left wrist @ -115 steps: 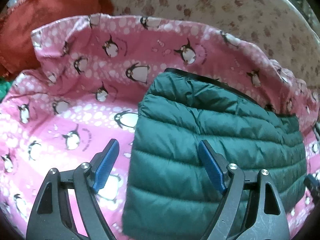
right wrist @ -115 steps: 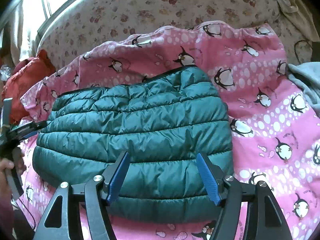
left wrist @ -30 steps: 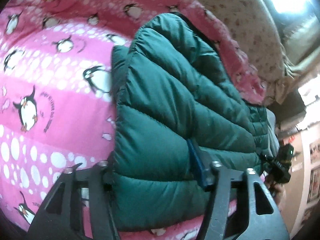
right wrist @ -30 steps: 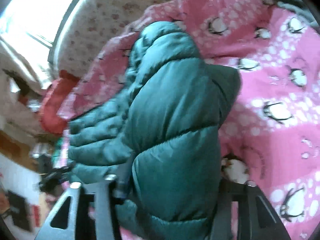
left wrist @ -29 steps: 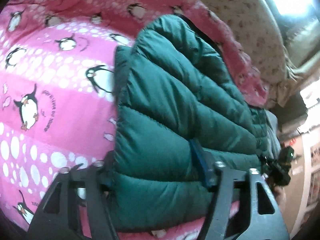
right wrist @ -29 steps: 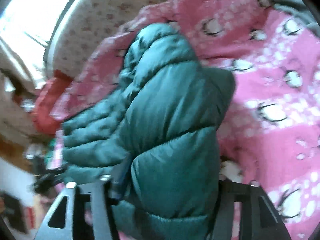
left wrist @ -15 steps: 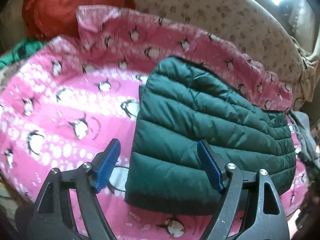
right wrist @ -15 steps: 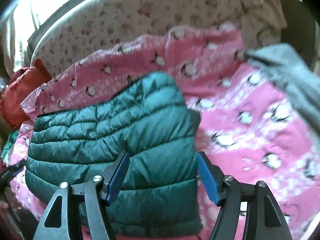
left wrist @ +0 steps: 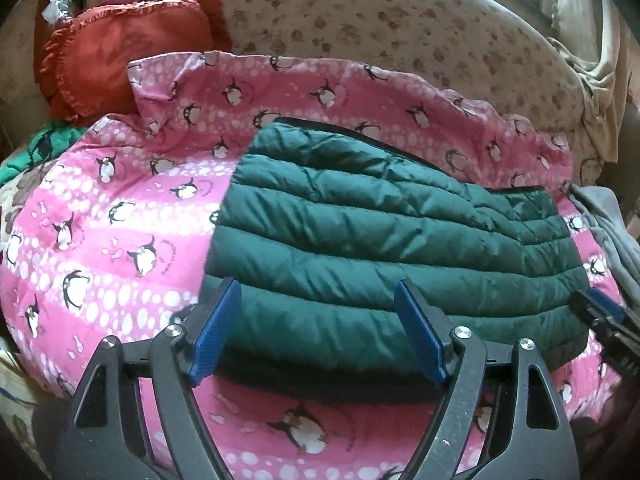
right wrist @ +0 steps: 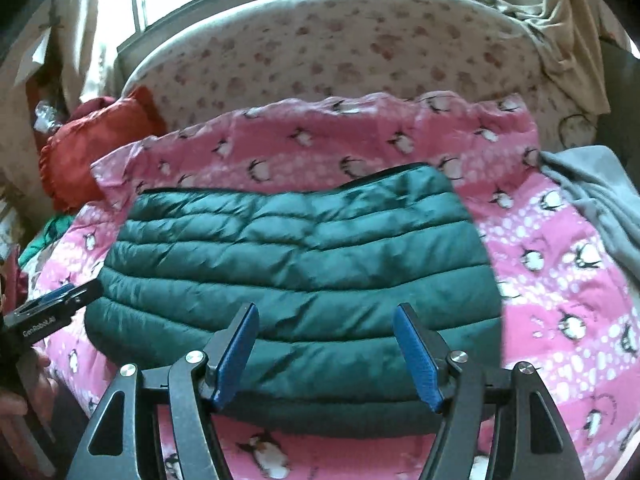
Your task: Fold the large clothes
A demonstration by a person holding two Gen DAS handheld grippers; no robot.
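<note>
Lying folded into a wide band on the pink penguin blanket [left wrist: 120, 240], the green quilted jacket [left wrist: 360, 248] serves as the reference for everything below. Its underside and any tucked sleeves are hidden; only the top quilted layer shows, with a dark zip edge along the far side. In the right wrist view the penguin print is blurred.

The left gripper [left wrist: 320, 328] hovers over the jacket's near left corner, fingers spread wide, nothing between them. The right gripper [right wrist: 326, 354] hangs over the jacket's near edge toward its right end, fingers likewise spread and empty. Each gripper appears only in part at the margin of the other's view, cut off by the frame.

Blanket shows on all sides of the jacket: a broad stretch to its left, a narrower strip on the near side and to the right. Beyond the far edge the blanket's rim meets a floral sheet [left wrist: 400, 28]. A red cushion [left wrist: 120, 52] sits well apart at the far left. Grey cloth [right wrist: 600, 196] lies near the jacket's right end, partly cut off.
</note>
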